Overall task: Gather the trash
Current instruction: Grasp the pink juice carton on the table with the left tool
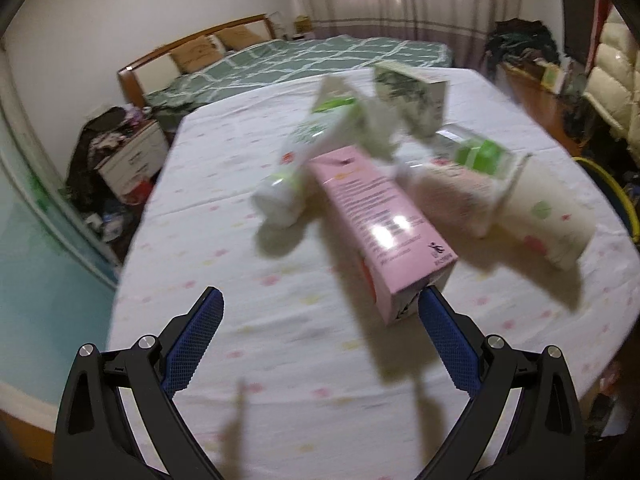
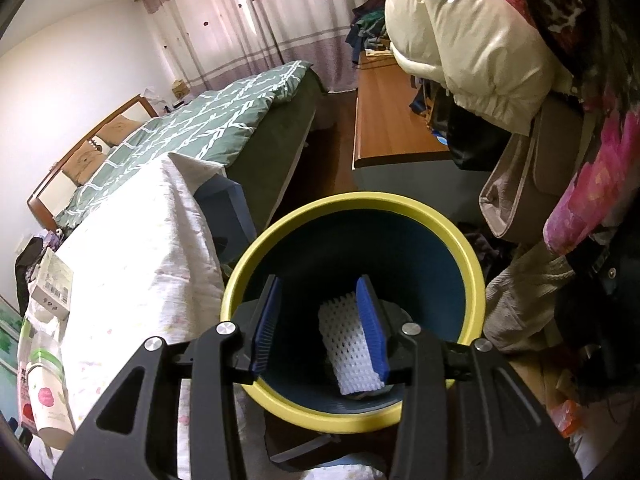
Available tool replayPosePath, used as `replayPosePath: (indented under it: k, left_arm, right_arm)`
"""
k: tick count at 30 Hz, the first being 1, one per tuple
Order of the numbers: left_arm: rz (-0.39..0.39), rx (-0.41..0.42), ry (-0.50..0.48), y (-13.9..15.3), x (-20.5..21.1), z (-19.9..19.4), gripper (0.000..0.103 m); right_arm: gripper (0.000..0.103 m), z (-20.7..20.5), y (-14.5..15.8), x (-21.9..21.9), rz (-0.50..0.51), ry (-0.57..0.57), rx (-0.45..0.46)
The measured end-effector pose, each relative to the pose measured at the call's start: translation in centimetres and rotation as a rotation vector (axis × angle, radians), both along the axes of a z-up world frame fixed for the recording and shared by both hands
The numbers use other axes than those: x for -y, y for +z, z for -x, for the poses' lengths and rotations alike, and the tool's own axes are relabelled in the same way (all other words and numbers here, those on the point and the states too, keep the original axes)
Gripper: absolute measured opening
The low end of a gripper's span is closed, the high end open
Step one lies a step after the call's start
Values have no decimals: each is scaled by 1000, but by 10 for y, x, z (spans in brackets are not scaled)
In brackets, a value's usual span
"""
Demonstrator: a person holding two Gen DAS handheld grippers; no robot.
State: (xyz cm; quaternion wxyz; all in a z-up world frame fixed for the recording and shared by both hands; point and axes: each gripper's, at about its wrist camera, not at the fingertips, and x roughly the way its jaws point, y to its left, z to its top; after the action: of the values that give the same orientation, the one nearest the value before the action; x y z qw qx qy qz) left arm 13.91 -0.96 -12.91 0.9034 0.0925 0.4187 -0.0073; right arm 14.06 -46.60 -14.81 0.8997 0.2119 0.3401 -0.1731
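Observation:
In the left wrist view, trash lies on a table with a white flowered cloth (image 1: 240,320): a pink carton (image 1: 376,216), a white and green tube (image 1: 304,160), a grey-patterned box (image 1: 408,96), a clear bottle with a green label (image 1: 476,152) and a paper cup (image 1: 548,216). My left gripper (image 1: 320,304) is open and empty, just short of the pink carton. In the right wrist view my right gripper (image 2: 318,300) is open above a yellow-rimmed blue bin (image 2: 476,264). A white foam net (image 2: 352,344) lies inside the bin, apart from the left finger.
A green quilted bed (image 1: 320,56) stands behind the table. A wooden desk (image 2: 388,120) and hanging coats (image 2: 480,40) are to the right of the bin. A cluttered nightstand (image 1: 124,156) stands left of the table. The table's edge (image 2: 180,240) is beside the bin.

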Motion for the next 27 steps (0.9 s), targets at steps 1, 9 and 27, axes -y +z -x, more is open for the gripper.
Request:
replayPosePath:
  k: [1, 9, 27]
  left_arm:
    - [-9, -1, 14, 0, -4, 1, 96]
    - [160, -20, -70, 6, -10, 13, 96]
    - [133, -104, -18, -6, 22, -68, 64]
  right_arm:
    - [38, 0, 1, -1, 0, 2, 2]
    - [39, 1, 9, -9, 5, 20, 18]
    - [43, -2, 8, -12, -9, 47, 9]
